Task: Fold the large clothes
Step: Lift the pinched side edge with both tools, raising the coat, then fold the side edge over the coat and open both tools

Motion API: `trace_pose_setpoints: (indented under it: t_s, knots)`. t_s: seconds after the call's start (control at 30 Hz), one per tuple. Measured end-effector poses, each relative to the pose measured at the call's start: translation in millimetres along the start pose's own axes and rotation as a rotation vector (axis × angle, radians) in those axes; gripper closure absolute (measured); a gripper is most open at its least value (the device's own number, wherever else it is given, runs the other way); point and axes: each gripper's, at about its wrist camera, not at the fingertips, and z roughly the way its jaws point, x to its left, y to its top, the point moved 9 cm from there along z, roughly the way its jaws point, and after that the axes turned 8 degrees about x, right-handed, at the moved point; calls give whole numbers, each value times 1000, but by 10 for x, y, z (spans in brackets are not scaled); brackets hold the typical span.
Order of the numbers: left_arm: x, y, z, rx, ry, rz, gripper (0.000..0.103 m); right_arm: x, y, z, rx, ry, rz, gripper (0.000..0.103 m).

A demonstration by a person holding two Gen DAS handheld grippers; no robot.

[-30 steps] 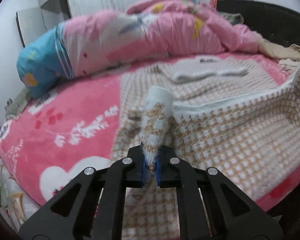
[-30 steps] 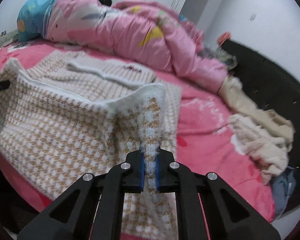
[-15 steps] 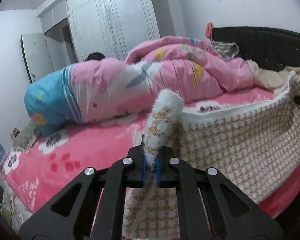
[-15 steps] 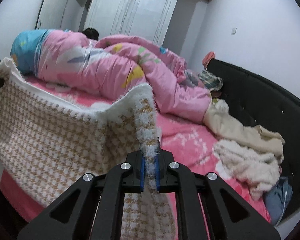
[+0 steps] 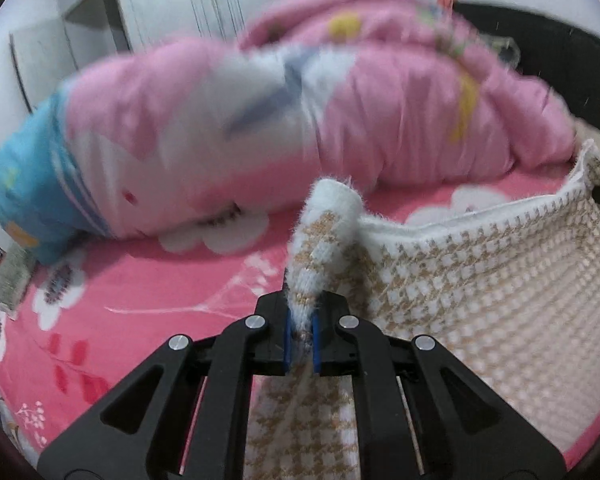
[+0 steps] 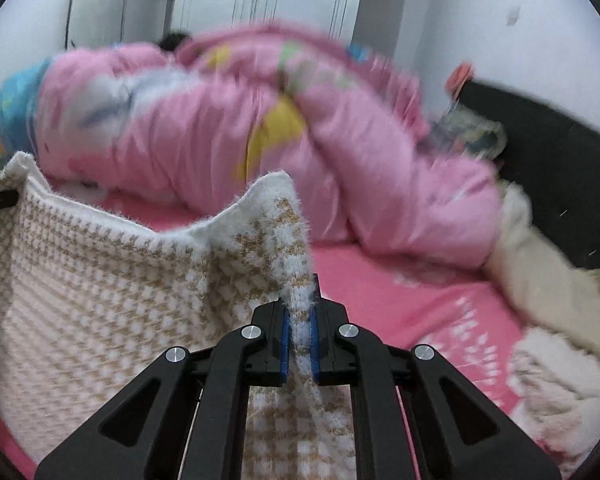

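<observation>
Both tongs are clamped tight: left tongs [image 5: 300, 340] and right tongs [image 6: 299, 342] each pinch a corner of the fuzzy tan-and-white houndstooth sweater [image 6: 100, 280]. It hangs stretched between them above the pink bed [image 5: 140, 300], likely so it drapes flat for folding. Beyond the sweater, a puffy pink quilt [image 6: 340, 160] lies heaped.

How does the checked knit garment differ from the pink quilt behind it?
The checked knit garment is tan and white, in a small woven check; the pink quilt has large coloured patches. The garment hangs stretched between both claws; the quilt lies bunched on the bed. Both are soft fabric.
</observation>
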Motion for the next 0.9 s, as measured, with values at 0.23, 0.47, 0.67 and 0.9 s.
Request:
trace_pose_setpoints:
  t_s: [0.23,0.47,0.67,0.9]
  knots:
    - [193,-174,625,180,-141,-143,58,-432,-287,506,194,313,262,51]
    - [597,45,85,12,-300,-332,59,-425,-20,156,92,423,311,47]
    - [-25,59,397,127,-412,-258,59,338,154,567,192,590,265,47]
    - [357,-245,877,228,-592,-554,75,-343,-115,802,247,699,544,66]
